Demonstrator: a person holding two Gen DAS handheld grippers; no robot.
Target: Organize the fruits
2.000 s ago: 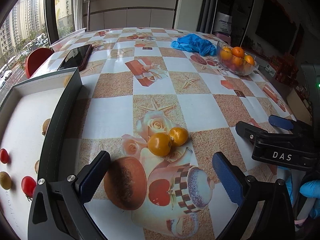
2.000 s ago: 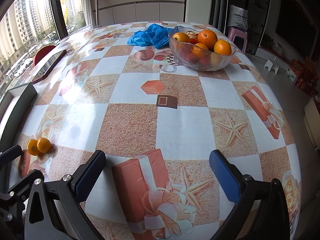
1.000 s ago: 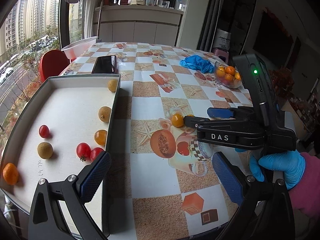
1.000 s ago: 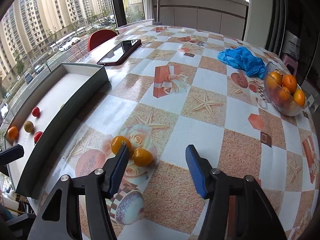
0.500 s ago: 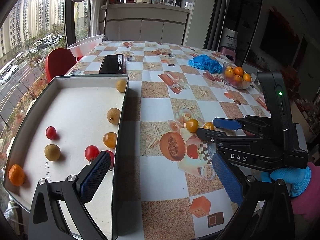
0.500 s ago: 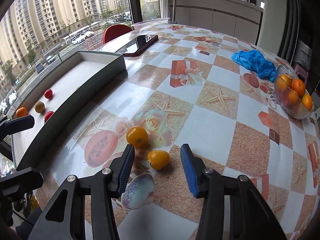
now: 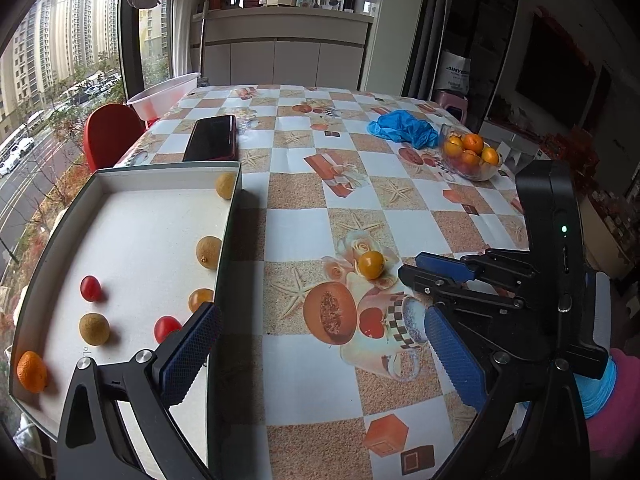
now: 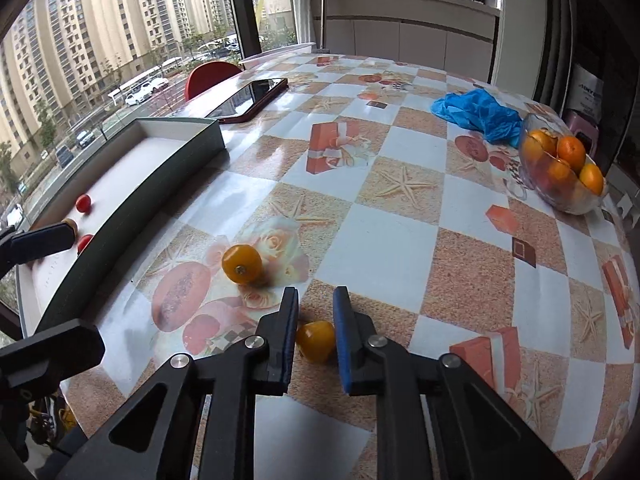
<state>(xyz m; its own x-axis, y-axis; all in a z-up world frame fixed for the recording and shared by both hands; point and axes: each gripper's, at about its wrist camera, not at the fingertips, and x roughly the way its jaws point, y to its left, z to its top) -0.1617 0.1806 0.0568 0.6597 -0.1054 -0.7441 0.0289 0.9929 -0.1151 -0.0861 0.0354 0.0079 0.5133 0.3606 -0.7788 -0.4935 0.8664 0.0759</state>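
Note:
My right gripper (image 8: pixel 316 300) is shut on a small yellow tomato (image 8: pixel 316 340) that rests on the tablecloth, its blue pads pressing both sides. In the left wrist view the right gripper (image 7: pixel 420 270) hides that fruit. A second yellow-orange tomato (image 8: pixel 242 264) lies loose just left of it, seen also as the tomato (image 7: pixel 371 265) on a printed rose. The white tray (image 7: pixel 120 172) at the left holds several small fruits, among them a red tomato (image 7: pixel 90 288) and a small orange (image 7: pixel 32 372). My left gripper (image 7: pixel 320 344) hangs open above the tray's right wall and the table, holding nothing.
A glass bowl of oranges (image 8: pixel 560 172) stands at the far right with a crumpled blue glove (image 8: pixel 476 114) beside it. A dark phone (image 7: pixel 212 138) lies beyond the tray. A red chair (image 7: pixel 110 132) and a white basin (image 7: pixel 164 94) sit at the table's far left edge.
The right gripper's jaws have come together on the nearer yellow tomato, which lay free between them half a second ago. The other tomato stays in place. The left gripper stays open.

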